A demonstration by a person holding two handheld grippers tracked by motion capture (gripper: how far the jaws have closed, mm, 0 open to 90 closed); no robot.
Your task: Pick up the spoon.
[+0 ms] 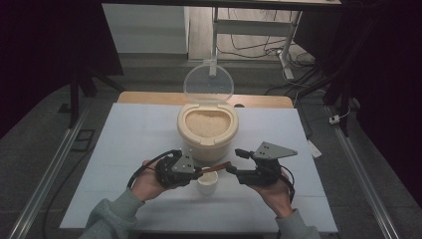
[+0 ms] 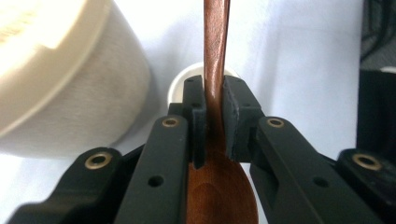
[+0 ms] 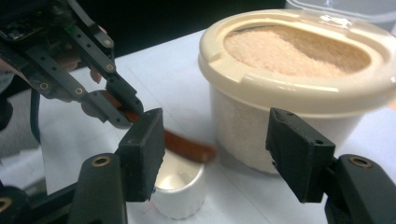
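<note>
The left gripper (image 1: 195, 171) is clamping its fingers on the brown wooden spoon (image 1: 217, 168) above the small white cup (image 1: 207, 184), at six o'clock from the cream rice tub (image 1: 207, 130), while the right gripper (image 1: 233, 168) is standing open beside the handle, so scooping is seemingly yet to come.

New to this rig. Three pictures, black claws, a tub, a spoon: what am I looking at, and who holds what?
No robot here: a person holds a two-jaw gripper in each hand. The high view looks down on the table; the other two cameras ride on the grippers. On the table stand a cream tub of grain, its clear lid up, and a small white cup. The left gripper is shut on a brown wooden spoon. The right gripper is open, holding nothing.
</note>
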